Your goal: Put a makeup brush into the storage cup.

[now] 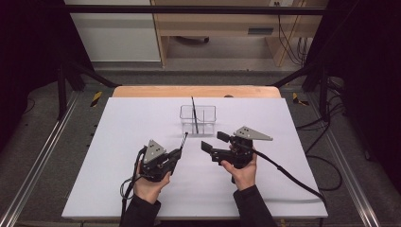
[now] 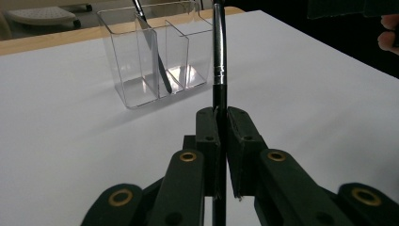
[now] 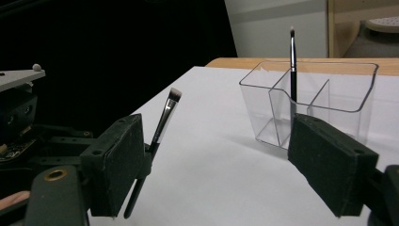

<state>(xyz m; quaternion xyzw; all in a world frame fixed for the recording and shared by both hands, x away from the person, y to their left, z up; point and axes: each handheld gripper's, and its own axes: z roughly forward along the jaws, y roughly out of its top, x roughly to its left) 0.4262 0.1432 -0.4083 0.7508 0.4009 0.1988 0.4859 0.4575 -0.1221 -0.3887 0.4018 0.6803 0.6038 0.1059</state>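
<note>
One brush upright, clear divided organizer

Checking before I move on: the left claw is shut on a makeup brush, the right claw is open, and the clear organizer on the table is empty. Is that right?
Not quite. The clear organizer is not empty: a second brush stands in one of its compartments, as the right gripper view shows. The rest holds: the left claw is shut on a makeup brush, and the right claw is open.
</note>
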